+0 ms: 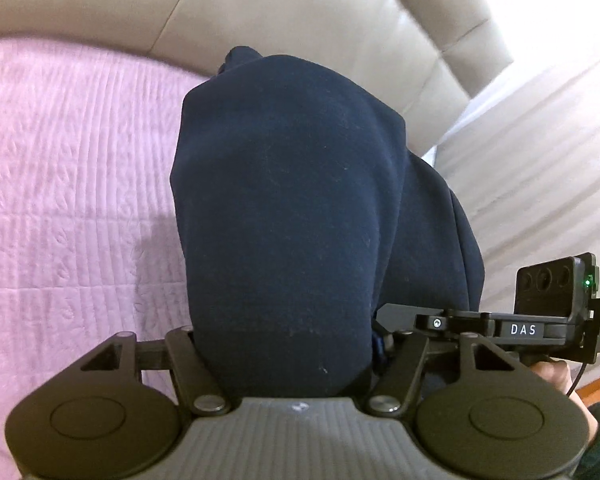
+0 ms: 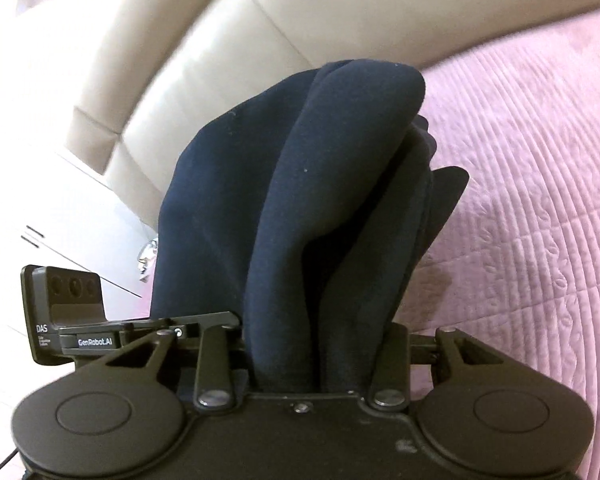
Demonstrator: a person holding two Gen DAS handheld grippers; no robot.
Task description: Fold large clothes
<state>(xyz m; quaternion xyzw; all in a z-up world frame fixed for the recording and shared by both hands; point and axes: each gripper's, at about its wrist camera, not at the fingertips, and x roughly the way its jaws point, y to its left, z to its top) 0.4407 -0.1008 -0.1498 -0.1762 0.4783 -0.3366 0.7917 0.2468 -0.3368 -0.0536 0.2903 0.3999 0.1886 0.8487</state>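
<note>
- Pink quilted bedspread [image 1: 68, 184] covers the bed, and a cream padded headboard [image 1: 300, 12] runs along its far edge; white panelled furniture [image 2: 60, 208] stands off to the side in the right wrist view.
- Both views are filled by one dark navy garment [image 1: 284, 208], bunched thick and held up above the bedspread rather than lying flat on it.
- On the left gripper [image 1: 288, 360], a fat roll of navy cloth fills the whole gap between the linkages and hides the fingertips. The jaws appear clamped on the garment, stopped at a middling width by its bulk.
- On the right gripper [image 2: 312, 344], several folds of the same garment [image 2: 300, 200] are packed between the jaws. One dark finger [image 2: 448, 200] shows pressed against the right flank of the bundle, so this one reads as gripping the cloth too.
- The other handheld unit [image 1: 556, 312] sits close alongside, which puts the two grips near each other on the fabric.
- Judged from this, the step in hand is lifting the garment so it can be shaken out and laid flat.
- Doing it well probably means drawing the two grips apart until the cloth hangs smooth, keeping both at the same height, and holding firm, since thick layers can creep out of a clamp.
- Lowering it onto open bedspread, well away from the headboard, would leave room to fold.
- No basket, box or other container is in view.
</note>
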